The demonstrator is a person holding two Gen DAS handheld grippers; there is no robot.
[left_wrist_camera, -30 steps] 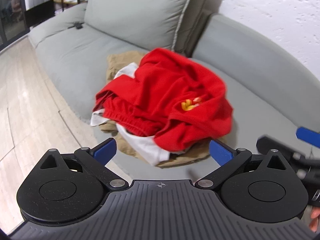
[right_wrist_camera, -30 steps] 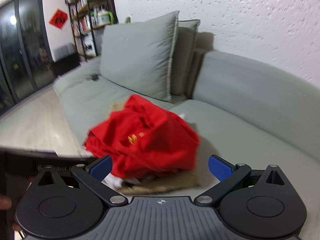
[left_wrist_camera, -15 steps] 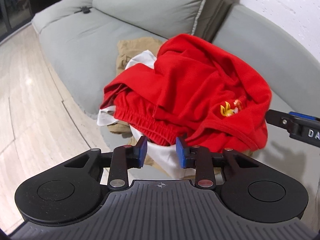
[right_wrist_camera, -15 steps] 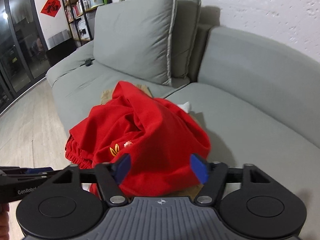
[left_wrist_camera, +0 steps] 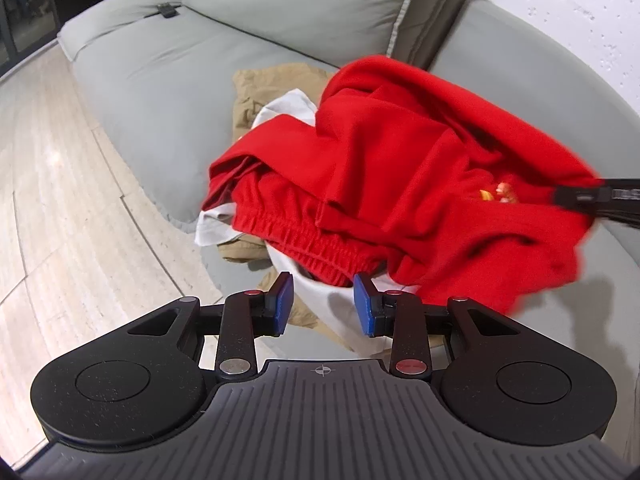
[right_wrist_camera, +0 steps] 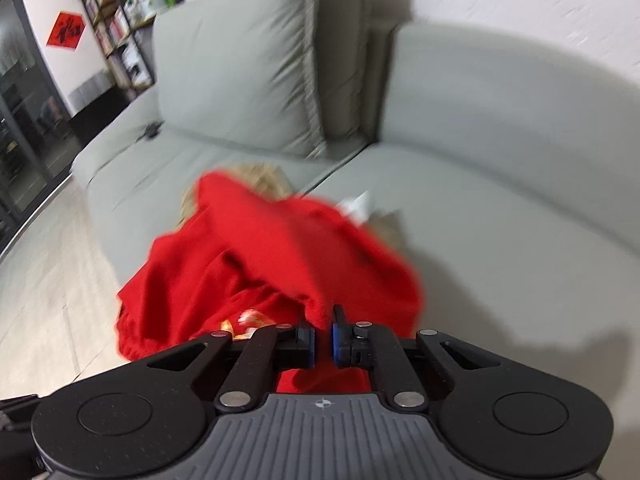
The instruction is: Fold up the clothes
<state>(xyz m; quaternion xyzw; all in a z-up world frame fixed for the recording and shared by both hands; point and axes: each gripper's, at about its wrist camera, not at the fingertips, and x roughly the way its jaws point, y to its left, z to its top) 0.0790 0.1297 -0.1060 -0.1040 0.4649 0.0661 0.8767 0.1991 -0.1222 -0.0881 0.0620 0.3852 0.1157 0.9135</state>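
A heap of red fabric garments [left_wrist_camera: 420, 184] lies on the grey upholstered sofa [left_wrist_camera: 168, 80], over a white cloth [left_wrist_camera: 344, 308] and tan cloth [left_wrist_camera: 272, 80]. Pale wood-look floor [left_wrist_camera: 60, 208] spreads at 9 o'clock; a textured white wall [right_wrist_camera: 500, 4] at 12. The left gripper [left_wrist_camera: 323, 305] stands partly apart, white cloth between its pads. The right gripper [right_wrist_camera: 322, 340], just closed, pinches the red fabric.
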